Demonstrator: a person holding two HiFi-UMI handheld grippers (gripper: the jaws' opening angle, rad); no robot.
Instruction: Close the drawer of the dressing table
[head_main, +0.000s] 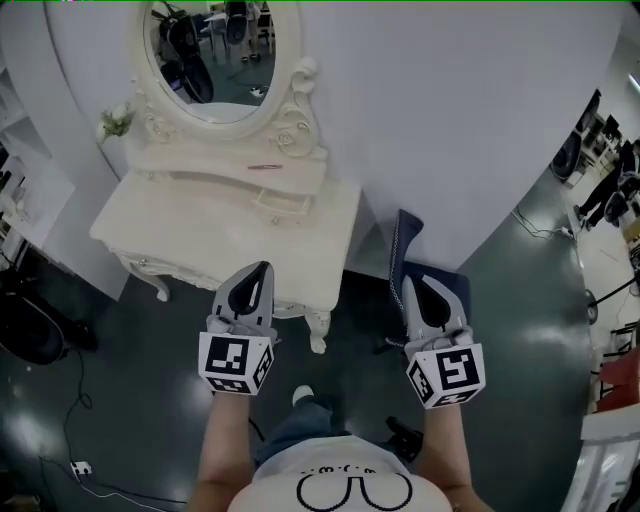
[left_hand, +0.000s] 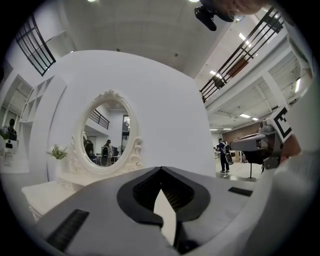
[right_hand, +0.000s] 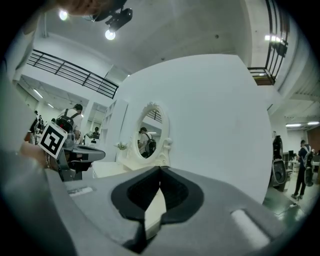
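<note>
Nearest: a person's two forearms reach forward, each hand behind a marker cube (head_main: 237, 362).

Left gripper (head_main: 262, 270): held level, and in the head view its tip lies over the front edge of the dressing table (head_main: 200, 235). In the left gripper view its fingers (left_hand: 210, 195) are pressed together at the tips, with nothing between them.

Right gripper (head_main: 410, 284): level and parallel with the left, off the table's right side and above the dark floor (head_main: 150, 400). Its fingers (right_hand: 225, 195) also meet at the tips and are empty. Just past it is a dark blue chair (head_main: 408, 240), close to the wall.

Dressing table: cream, with carved legs and a bare main surface. At the back is a raised tier.

Drawer (head_main: 283, 203): a small one at the right end of that tier. It juts forward of the tier's front. It is well ahead of both grippers, and neither touches it.

On the tier top lies a thin pink stick-like item (head_main: 265, 167), too small to identify.

Farther back is an oval mirror (head_main: 215, 60) in a scrolled frame, with a small plant sprig (head_main: 115, 122) to its left.

Farthest is a curved white wall (head_main: 450, 120).
</note>
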